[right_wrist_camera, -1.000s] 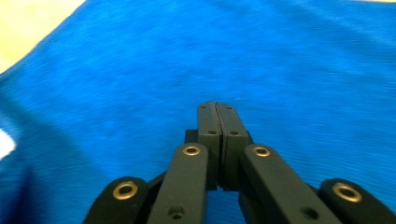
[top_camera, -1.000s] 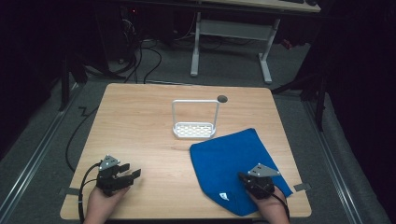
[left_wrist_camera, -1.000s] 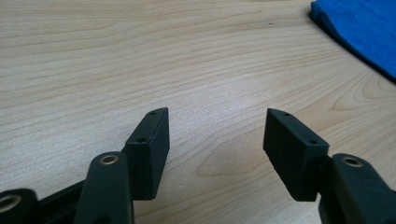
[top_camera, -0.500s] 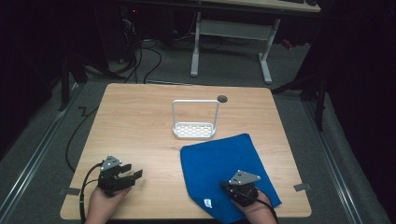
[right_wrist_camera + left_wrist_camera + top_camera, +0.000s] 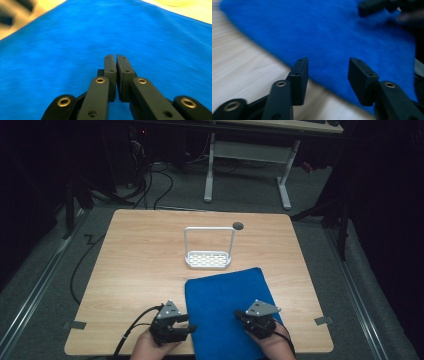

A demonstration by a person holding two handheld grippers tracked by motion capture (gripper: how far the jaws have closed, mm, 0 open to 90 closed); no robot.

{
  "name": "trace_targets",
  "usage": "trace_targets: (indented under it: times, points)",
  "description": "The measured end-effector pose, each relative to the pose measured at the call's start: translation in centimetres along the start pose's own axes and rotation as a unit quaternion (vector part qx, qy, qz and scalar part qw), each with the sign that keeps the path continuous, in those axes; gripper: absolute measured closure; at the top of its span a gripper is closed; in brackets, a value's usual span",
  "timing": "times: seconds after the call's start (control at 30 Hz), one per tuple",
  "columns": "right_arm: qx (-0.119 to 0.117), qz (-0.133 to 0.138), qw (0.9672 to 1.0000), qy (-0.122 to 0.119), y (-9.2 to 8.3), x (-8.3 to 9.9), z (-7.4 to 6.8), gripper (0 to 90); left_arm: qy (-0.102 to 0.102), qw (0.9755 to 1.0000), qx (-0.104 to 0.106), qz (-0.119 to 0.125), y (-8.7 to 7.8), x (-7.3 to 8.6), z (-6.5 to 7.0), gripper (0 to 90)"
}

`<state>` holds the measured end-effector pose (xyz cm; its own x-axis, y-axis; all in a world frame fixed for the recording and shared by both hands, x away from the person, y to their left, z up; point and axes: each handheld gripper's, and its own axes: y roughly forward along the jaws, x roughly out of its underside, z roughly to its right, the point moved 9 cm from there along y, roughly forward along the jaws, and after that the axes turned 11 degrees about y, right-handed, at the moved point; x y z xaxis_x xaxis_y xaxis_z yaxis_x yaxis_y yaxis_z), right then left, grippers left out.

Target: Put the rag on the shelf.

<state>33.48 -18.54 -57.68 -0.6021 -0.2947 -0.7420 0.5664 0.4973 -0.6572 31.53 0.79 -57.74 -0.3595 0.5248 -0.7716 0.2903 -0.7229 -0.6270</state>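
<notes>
- A blue rectangular terry-cloth towel (image 5: 227,312) is seen lying flat on the near half of the light wooden table (image 5: 140,265), its near edge at the table's near edge.
- A white wire-framed rack with a perforated base (image 5: 208,251) is noted just beyond the towel's far edge, apart from it.
- The right gripper (image 5: 256,321) is found over the towel's near right part; in the right gripper view its jaws stand almost together on the cloth. Whether a pinch of fabric is held between them cannot be told.
- The left gripper (image 5: 186,328) is placed at the towel's near left edge. Its jaws have just been closing and now stand partly apart; in the left gripper view nothing is pressed between the pads, the cloth edge lying just ahead of them.
- Judgement: the left corner is being approached for a grasp. The lower pad should be slid under the hem, so that a single layer is taken, before closure is completed.
- The right hold should be kept steady meanwhile, so that the cloth is not dragged.
</notes>
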Motion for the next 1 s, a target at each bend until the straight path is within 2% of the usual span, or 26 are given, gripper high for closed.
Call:
trace_targets:
  times: [0.1,0.17,0.2,0.23,0.27,0.3,0.43,0.5,0.53,0.63,0.67,0.7,0.73,0.77,0.8,0.83,0.87,0.93,1.0]
  points:
    - [0.030,0.007,0.9993,0.019,-0.4,0.0,2.5,88.5,0.018,0.9996,0.003,-0.023,1.2,0.2,0.6,60.2]
    - [0.052,0.007,0.9983,0.027,-0.6,0.1,3.9,88.6,0.029,0.9993,-0.001,-0.025,1.3,0.3,0.5,62.9]
    - [0.060,0.006,0.9977,0.029,-0.7,0.1,4.5,88.6,0.026,0.9993,0.000,-0.027,1.2,0.4,0.4,63.7]
    - [0.060,0.006,0.9977,0.029,-0.7,0.1,4.5,88.6,0.026,0.9993,0.000,-0.027,1.2,0.4,0.4,64.7]
    - [0.077,0.008,0.9964,0.034,-0.8,0.1,5.5,88.6,0.018,0.9994,-0.003,-0.029,0.8,0.6,-0.1,65.5]
    - [0.082,0.006,0.9959,0.036,-0.8,0.2,5.9,88.6,0.016,0.9994,-0.003,-0.029,0.7,0.7,-0.3,65.9]
    - [0.089,-0.003,0.9951,0.044,-0.5,0.4,6.5,88.5,0.014,0.9992,-0.018,-0.031,-0.3,1.4,-1.3,68.1]
    - [0.084,-0.011,0.9954,0.044,-0.4,0.6,6.3,88.4,0.007,0.9991,-0.028,-0.033,-1.0,1.9,-2.1,68.1]
    - [0.076,-0.014,0.9962,0.040,-0.3,0.6,5.7,88.3,-0.005,0.9988,-0.036,-0.032,-1.8,2.5,-2.9,68.0]
    - [0.063,-0.019,0.9972,0.036,-0.1,0.7,4.9,88.3,-0.017,0.9984,-0.043,-0.031,-2.8,3.1,-3.7,68.1]
    - [0.045,-0.020,0.9983,0.030,0.1,0.9,3.9,88.3,-0.029,0.9980,-0.047,-0.030,-3.5,3.7,-4.2,68.1]
    - [0.045,-0.020,0.9983,0.030,0.1,0.9,3.9,88.3,-0.029,0.9980,-0.047,-0.030,-3.5,3.7,-4.2,68.1]
    - [0.025,-0.023,0.9991,0.025,0.2,1.0,2.6,88.2,-0.040,0.9972,-0.056,-0.029,-4.5,4.4,-4.8,68.0]
    - [0.015,-0.026,0.9993,0.021,0.3,1.1,1.9,88.1,-0.047,0.9969,-0.057,-0.029,-4.8,4.6,-4.9,68.0]
    - [0.007,-0.029,0.9995,0.012,0.3,1.2,1.3,87.9,-0.049,0.9966,-0.057,-0.033,-5.2,4.9,-4.9,67.7]
    - [0.007,-0.029,0.9995,0.012,0.3,1.2,1.3,87.9,-0.049,0.9966,-0.057,-0.033,-5.2,4.9,-4.9,67.4]
    - [-0.005,-0.034,0.9994,-0.001,0.4,1.3,0.3,87.1,-0.048,0.9963,-0.060,-0.038,-5.7,5.3,-4.7,66.8]
    - [-0.011,-0.035,0.9993,-0.013,0.4,1.1,-0.3,85.4,-0.044,0.9962,-0.063,-0.040,-5.9,5.3,-4.5,64.9]
    - [-0.009,-0.018,0.9998,-0.008,0.3,0.5,-0.1,84.1,-0.039,0.9967,-0.068,-0.022,-5.7,4.5,-4.7,62.3]
